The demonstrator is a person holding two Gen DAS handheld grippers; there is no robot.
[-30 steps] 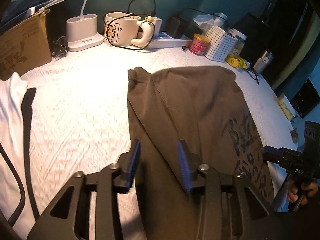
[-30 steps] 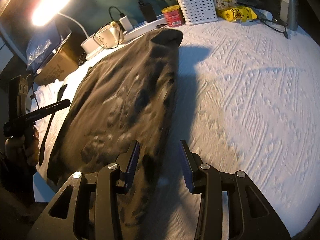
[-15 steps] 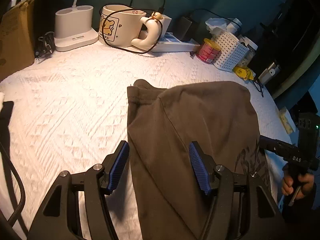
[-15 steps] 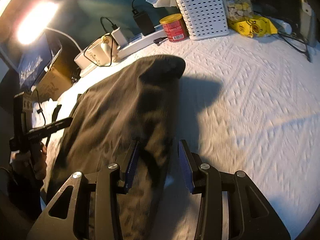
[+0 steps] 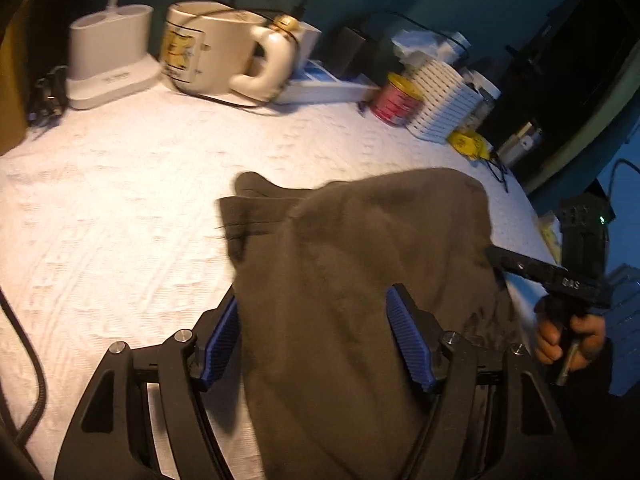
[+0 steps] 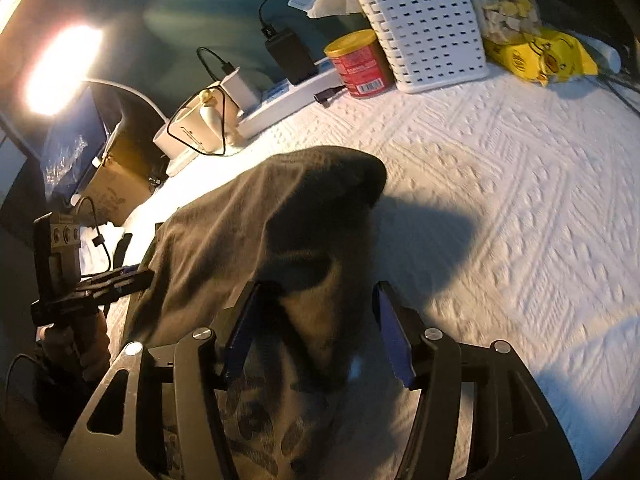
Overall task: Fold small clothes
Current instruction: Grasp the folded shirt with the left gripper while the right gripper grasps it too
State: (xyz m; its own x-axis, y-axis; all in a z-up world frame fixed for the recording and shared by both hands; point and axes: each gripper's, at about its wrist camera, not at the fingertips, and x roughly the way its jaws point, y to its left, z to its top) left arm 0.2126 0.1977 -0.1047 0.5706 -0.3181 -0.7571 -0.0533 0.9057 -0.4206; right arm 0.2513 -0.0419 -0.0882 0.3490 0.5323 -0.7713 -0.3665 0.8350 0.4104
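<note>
A dark olive garment point(image 5: 360, 264) with a dark print lies folded over on the white textured cover point(image 5: 120, 220). My left gripper point(image 5: 316, 332) straddles its near left part. The jaws are opening and the blue pads point(image 5: 220, 340) stand apart, with cloth lying loose between them. In the right wrist view the same garment point(image 6: 248, 232) bulges up ahead of my right gripper point(image 6: 316, 328). Those jaws are opening too, around a hump of cloth that they do not pinch. Each view shows the other gripper held in a hand: the right gripper point(image 5: 548, 276) and the left gripper point(image 6: 96, 284).
Along the back stand a lamp base point(image 5: 108, 60), a cream mug point(image 5: 208, 60), a power strip point(image 6: 288, 100), a red can point(image 6: 360, 64) and a white basket point(image 6: 428, 28). A yellow bag point(image 6: 540, 56) lies at far right. A cardboard box point(image 6: 112, 192) and a white garment point(image 6: 92, 240) are at left.
Both grippers moved forward towards the back of the table, carrying the garment's near part over the rest. Both pairs of jaws have widened and no longer pinch the cloth.
</note>
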